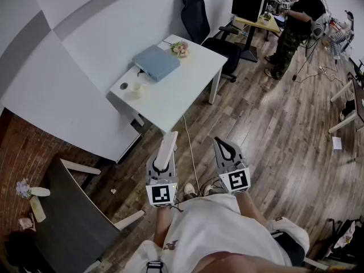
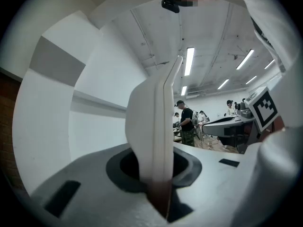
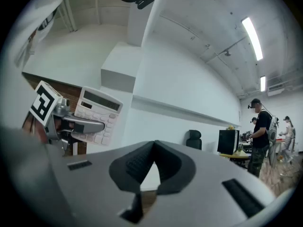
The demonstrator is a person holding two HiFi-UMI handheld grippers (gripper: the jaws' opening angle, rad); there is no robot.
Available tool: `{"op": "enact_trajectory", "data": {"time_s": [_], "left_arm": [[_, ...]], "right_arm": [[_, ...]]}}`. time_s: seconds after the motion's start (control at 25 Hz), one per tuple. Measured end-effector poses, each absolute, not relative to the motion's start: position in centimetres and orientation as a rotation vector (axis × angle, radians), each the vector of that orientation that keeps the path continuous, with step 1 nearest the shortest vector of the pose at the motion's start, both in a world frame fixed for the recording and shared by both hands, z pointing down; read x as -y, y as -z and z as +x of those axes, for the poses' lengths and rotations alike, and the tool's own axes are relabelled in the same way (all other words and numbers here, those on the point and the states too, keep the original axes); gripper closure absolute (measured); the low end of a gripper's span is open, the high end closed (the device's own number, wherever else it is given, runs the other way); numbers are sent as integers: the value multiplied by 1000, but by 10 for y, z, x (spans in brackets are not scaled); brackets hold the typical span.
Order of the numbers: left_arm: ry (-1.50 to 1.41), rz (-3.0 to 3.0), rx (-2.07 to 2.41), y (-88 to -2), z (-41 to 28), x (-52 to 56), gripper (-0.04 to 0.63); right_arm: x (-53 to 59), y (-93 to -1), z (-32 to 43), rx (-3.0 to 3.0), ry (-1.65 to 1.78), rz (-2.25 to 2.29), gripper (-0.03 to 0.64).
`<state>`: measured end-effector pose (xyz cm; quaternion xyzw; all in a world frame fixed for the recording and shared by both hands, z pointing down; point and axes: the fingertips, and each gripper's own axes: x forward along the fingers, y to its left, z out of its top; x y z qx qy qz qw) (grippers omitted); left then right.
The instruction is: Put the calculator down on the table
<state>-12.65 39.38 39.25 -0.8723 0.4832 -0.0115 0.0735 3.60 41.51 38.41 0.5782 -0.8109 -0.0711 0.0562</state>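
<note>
**Calculator on edge in the left claw, table straight ahead**

At the far left a dark table [image 1: 68,209] stands beside the person, off to the side of where either claw points. Next comes the left gripper [image 1: 163,164], held level and clamped on the lower end of the calculator [image 1: 168,145]. The jaws pinch it front and back, so it stands on edge. The left gripper view shows only its thin side, while the right gripper view shows the key face turned towards the right hand. Its long axis runs forward along the jaws, away from the person.

That axis points at the white table [image 1: 190,92], which lies ahead across the wooden floor. In the head view the calculator's tip lines up with the table's near corner, though the gap between them cannot be judged. The near half of the top is bare. A cup [image 1: 135,88], a blue-grey box [image 1: 155,62] and flowers [image 1: 180,49] sit towards the far side.

To the right, the right gripper [image 1: 223,147] is closed on nothing, its pads meeting, and it is level beside the left one.

The left hand is the one that matters here. It likely needs to carry the calculator forward over the bare near part, then roll a quarter turn so the calculator lies flat instead of landing on its edge.
</note>
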Motion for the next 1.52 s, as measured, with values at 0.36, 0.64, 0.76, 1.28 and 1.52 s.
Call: {"op": "enact_trajectory", "data": {"time_s": [0.36, 0.64, 0.76, 1.28, 1.52], "left_arm": [[13, -2634, -1417, -391, -151, -382, 518], [7, -2651, -1399, -391, -161, -372, 518], [13, -2679, -1408, -392, -162, -365, 518], [-3, -2692, -1385, -394, -160, -331, 518], [-2, -2691, -1400, -397, -153, -305, 518]], "right_arm": [[-402, -385, 10, 2440, 204, 1817, 578], [-394, -383, -1, 2407, 211, 1830, 475], [-389, -387, -3, 2389, 189, 1839, 422], [-360, -394, 8, 2349, 180, 1893, 319], [-333, -397, 15, 2357, 185, 1885, 285]]}}
